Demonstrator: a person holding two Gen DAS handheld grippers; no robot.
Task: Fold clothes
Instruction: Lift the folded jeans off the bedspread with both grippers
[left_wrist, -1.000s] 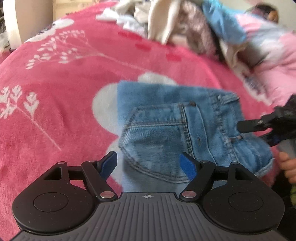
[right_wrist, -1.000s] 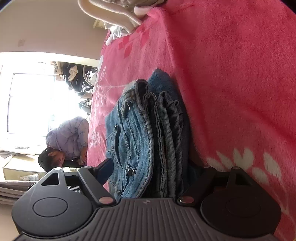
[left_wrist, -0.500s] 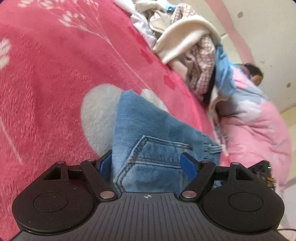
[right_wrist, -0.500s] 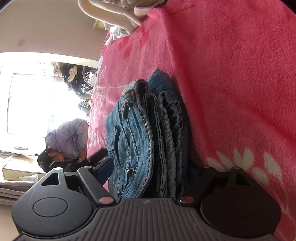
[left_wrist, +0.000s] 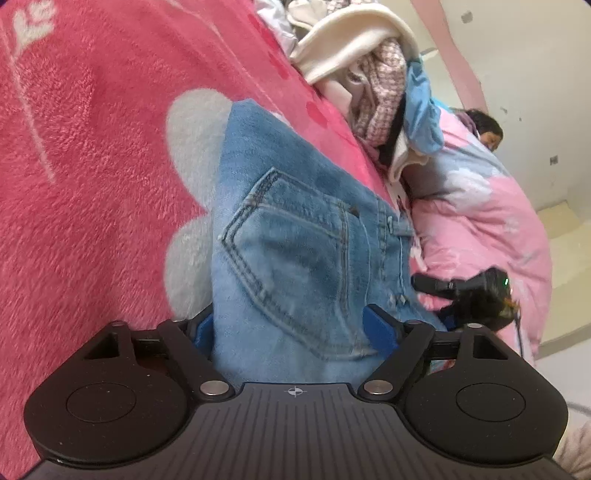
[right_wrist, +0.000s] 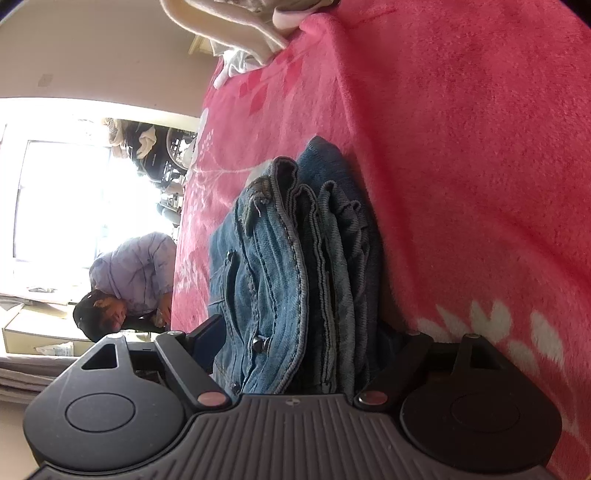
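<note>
Folded blue jeans lie on a pink fleece blanket, back pocket up. My left gripper straddles the near edge of the stack. Its jaws are opening: one blue pad rests over the denim and the other sits beside the left edge. In the right wrist view the jeans show as several stacked layers seen edge-on. My right gripper stands wide around that end, and its right finger is partly hidden behind the denim. From the left wrist view, the right gripper shows at the far side of the jeans.
A heap of unfolded clothes lies further up the bed, next to a pink quilt with a person's head beyond it. Off the bed's edge another person bends over near cardboard boxes by a bright window.
My left gripper has rolled and sunk toward the jeans, so the stack's near edge now sits between its fingers. The right gripper has not moved.
</note>
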